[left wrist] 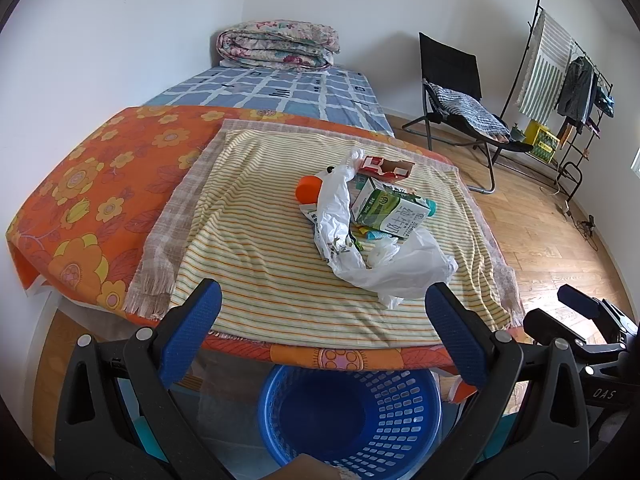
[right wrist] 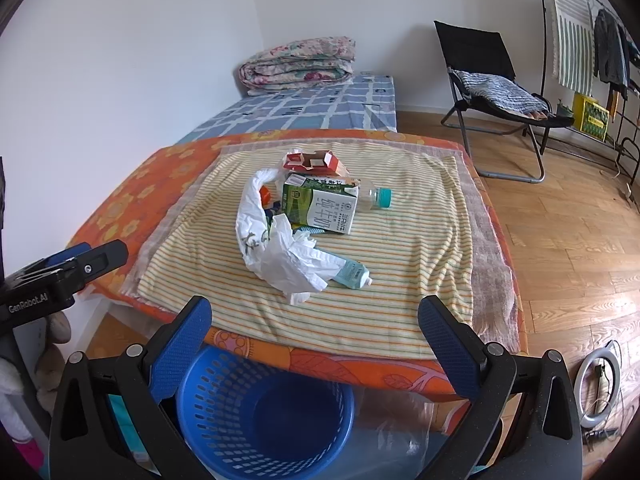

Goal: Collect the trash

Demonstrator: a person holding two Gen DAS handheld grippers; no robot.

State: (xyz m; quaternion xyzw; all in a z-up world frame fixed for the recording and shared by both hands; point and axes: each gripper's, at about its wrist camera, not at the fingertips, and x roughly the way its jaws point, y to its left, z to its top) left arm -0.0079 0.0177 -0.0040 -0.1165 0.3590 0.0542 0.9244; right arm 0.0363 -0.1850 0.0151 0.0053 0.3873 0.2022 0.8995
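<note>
In the left wrist view the left gripper (left wrist: 324, 336), jaws apart and empty, hangs above the blue basket (left wrist: 424, 416); the trash pile (left wrist: 372, 216) lies beyond the basket on the striped towel (left wrist: 248, 248). In the right wrist view the right gripper (right wrist: 316, 340) is likewise spread wide above the basket; grabbing the loose plastic bag (right wrist: 280, 256) might drag the milk carton (right wrist: 320, 208) off.

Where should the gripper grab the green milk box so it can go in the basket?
Probably the milk carton by its two flat faces near the free right end, coming from above. It lies on its side atop the pile, and its left end touches the white plastic bag. Both grippers are open and empty.
</note>
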